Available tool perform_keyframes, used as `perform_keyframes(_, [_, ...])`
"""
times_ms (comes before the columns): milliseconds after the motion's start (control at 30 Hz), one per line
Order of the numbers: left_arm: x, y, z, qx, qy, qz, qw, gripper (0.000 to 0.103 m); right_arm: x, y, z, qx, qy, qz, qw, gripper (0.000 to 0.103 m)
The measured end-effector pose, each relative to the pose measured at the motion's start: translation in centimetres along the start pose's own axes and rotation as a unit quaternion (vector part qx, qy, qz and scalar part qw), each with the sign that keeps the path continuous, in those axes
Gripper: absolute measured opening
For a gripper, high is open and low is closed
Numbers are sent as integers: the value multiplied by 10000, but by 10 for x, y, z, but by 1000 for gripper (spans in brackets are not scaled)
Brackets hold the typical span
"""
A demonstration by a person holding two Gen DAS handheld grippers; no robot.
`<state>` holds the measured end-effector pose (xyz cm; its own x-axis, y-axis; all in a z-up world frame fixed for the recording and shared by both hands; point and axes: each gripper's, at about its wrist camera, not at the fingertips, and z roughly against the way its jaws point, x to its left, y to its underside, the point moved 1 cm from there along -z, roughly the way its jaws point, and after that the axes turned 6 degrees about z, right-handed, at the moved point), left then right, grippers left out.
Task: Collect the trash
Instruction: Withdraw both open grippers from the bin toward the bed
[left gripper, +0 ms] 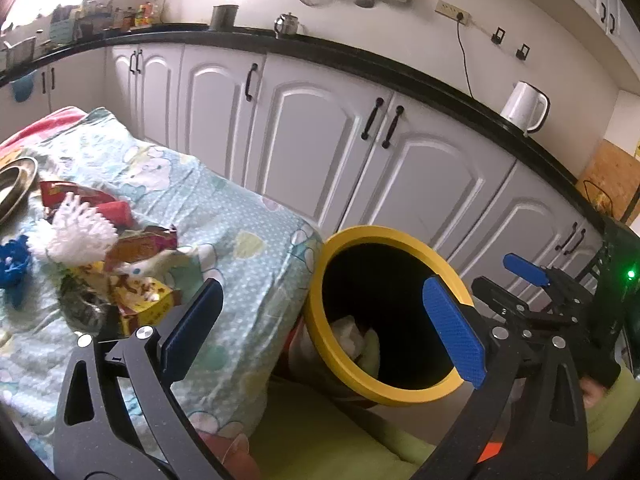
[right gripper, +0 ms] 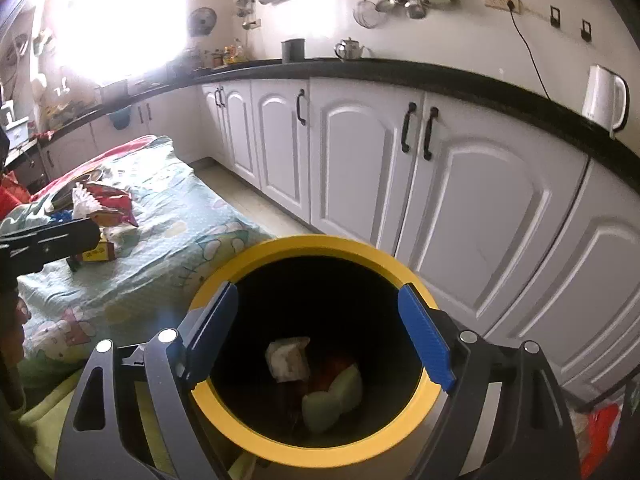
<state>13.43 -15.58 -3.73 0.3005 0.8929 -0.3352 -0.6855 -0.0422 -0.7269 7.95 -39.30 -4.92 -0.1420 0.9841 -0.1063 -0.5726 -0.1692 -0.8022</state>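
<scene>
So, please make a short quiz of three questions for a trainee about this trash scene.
1. True or false: the right gripper is holding a piece of trash.
2. Where does the bin stand relative to the table?
A. on top of it
B. beside its edge
C. far away at the cabinets
3. Fill in: the rim of the bin is coloured ____.

Key:
1. False. Its jaws are open and empty above the bin; some trash already lies inside.
2. B. The wrappers still lie on the table near the left gripper, which is also open.
3. Yellow.
</scene>
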Motion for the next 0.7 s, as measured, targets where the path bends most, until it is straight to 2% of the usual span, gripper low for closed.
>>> perform_keyframes(333, [15, -5, 22, -354, -296, 13, 9989, 92, 22, -10, 13, -214, 1, 402, 9990, 81])
perform_keyframes(700, [29, -11, 39, -595, -424, 127, 9972, 92, 51, -25, 27, -456, -120, 858, 9952, 90])
